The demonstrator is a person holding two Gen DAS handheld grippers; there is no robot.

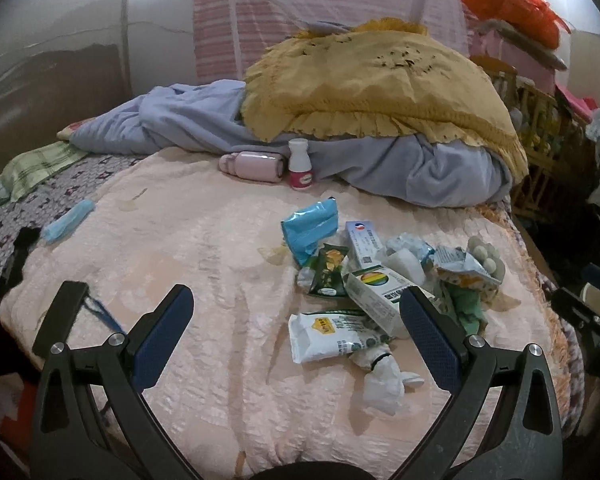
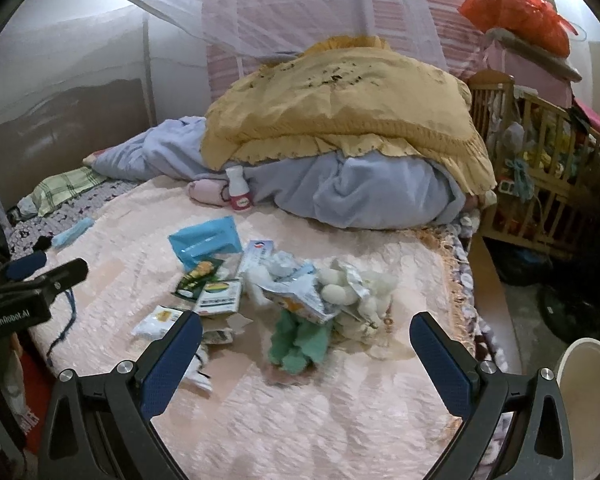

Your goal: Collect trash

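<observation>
Hanging over the near edge of the bed [image 1: 220, 360], the left claw [image 1: 296, 312] is spread wide with nothing in it. The right claw [image 2: 306, 340] is spread wide too, and it holds nothing.

Just past the claws lies the trash pile [image 2: 284, 288], near the bed's right edge. In it are one white wipes pack [image 1: 332, 334], one box [image 1: 374, 294] with a rainbow mark, one dark snack bag [image 1: 328, 270], one blue pack [image 1: 310, 230], one green cloth [image 2: 298, 342] and some crumpled paper.

One blue mask [image 1: 68, 222] lies alone near the left edge, well apart from the pile.

At the far edge one white bottle [image 1: 299, 164] stands upright, just beside one pink bottle [image 1: 252, 165] lying down. Behind them sits one yellow pillow [image 1: 380, 84] on a blue blanket [image 1: 420, 164].
</observation>
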